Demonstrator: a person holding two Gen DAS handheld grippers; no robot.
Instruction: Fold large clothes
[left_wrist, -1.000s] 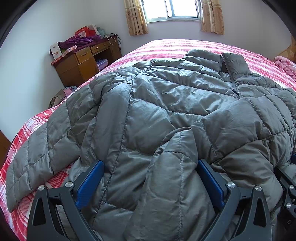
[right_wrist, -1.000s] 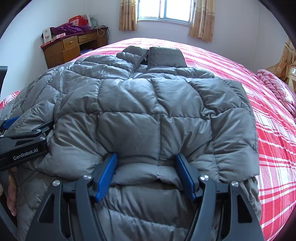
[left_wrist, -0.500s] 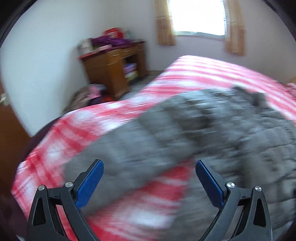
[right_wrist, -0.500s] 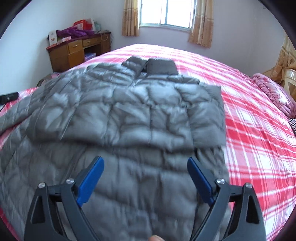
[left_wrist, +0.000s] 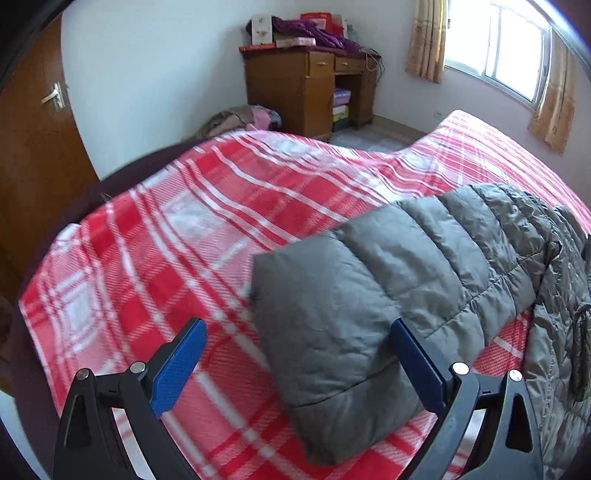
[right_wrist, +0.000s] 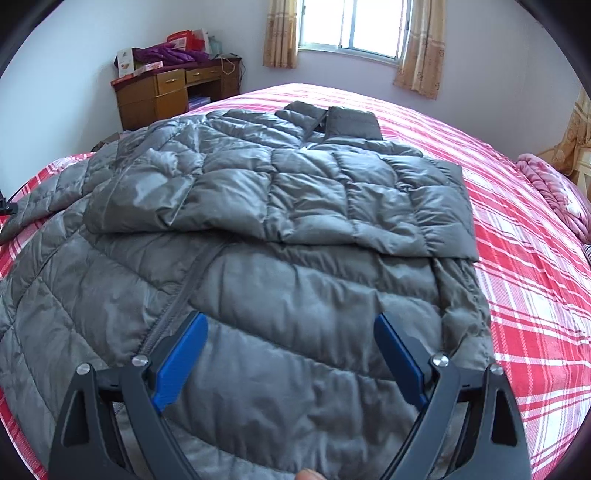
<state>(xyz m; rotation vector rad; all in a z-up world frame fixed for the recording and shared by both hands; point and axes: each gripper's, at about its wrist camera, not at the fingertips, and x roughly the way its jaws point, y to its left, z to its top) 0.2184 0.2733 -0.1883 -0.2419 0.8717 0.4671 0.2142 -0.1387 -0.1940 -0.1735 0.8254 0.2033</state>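
Grey jacket (right_wrist: 280, 236) spread across middle of bed (right_wrist: 528, 258); right sleeve (right_wrist: 332, 199) already folded over chest. Left sleeve (left_wrist: 388, 280) unfolded, stretched toward bed's left edge. Left gripper (left_wrist: 299, 369) open above cuff; right gripper (right_wrist: 291, 358) open, empty. Remaining: left sleeve, body folds.

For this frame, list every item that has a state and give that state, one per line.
Down jacket: spread flat on the bed, right sleeve folded across the chest.
Left sleeve: stretched out on the bedspread, not yet folded.
Left claw: open, at the cuff.
Right claw: open, above the jacket's lower half.
Door: shut.
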